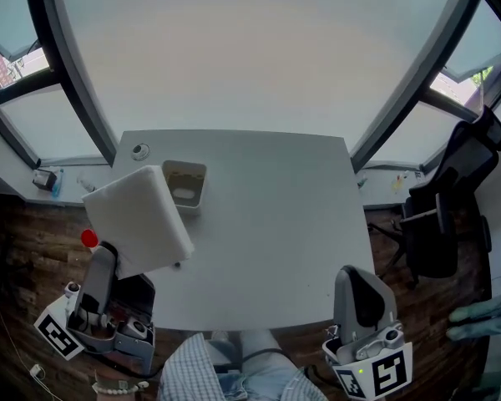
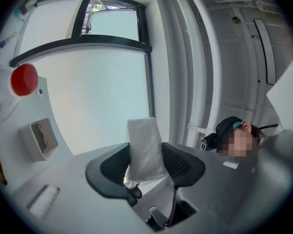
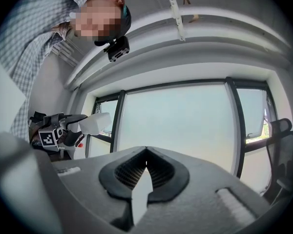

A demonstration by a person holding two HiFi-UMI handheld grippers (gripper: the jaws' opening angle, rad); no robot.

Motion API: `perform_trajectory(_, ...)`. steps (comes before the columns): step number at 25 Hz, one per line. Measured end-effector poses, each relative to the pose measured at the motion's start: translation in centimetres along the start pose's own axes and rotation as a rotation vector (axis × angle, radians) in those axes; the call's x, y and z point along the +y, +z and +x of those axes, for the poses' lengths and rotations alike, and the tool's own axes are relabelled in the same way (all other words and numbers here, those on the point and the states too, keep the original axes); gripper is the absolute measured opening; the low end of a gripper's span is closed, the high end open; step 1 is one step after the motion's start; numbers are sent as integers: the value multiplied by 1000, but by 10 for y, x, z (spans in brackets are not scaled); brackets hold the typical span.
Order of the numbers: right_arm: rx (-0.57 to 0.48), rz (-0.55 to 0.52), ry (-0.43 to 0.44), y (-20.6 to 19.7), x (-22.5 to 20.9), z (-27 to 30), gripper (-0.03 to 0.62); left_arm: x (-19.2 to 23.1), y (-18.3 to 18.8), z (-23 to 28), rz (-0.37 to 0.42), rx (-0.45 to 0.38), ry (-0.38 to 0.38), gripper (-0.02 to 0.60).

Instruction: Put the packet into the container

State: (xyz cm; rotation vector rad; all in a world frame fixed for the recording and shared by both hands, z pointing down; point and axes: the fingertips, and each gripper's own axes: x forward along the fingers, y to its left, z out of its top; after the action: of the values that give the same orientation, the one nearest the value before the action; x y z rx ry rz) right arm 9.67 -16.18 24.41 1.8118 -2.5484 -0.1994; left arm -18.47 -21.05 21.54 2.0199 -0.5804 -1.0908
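Observation:
A white packet (image 1: 139, 218) hangs over the table's left front corner, held up by my left gripper (image 1: 108, 257). In the left gripper view, the two dark jaws are shut on the packet (image 2: 144, 145), which stands upright out of my left gripper (image 2: 145, 164). The container (image 1: 184, 185), a small beige open box, sits on the white table (image 1: 275, 224) just beyond the packet and appears again as the box (image 2: 40, 139) at left. My right gripper (image 1: 352, 276) is shut and empty at the table's front right edge; its jaws meet in the right gripper view (image 3: 145, 172).
A red-capped bottle (image 1: 89, 239) stands by my left gripper. A small round fitting (image 1: 140, 150) lies at the table's far left corner. A black office chair (image 1: 447, 215) stands to the right. Windows and a sill with small items (image 1: 46, 180) lie behind.

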Motion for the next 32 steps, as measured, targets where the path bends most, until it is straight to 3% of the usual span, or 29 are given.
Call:
perform_trajectory(12, 49, 55, 43, -23, -37, 25, 2, 57, 3, 29, 55, -46, 167, 222)
perform_trajectory(18, 46, 30, 26, -33, -57, 31, 2, 88, -1, 42, 105, -20, 251, 222)
perform_trajectory(27, 76, 90, 23, -47, -77, 30, 2, 137, -7, 57, 122, -25, 376, 222)
perform_trajectory(32, 82, 94, 17, -52, -87, 33, 2, 163, -6, 61, 190, 25, 469, 222)
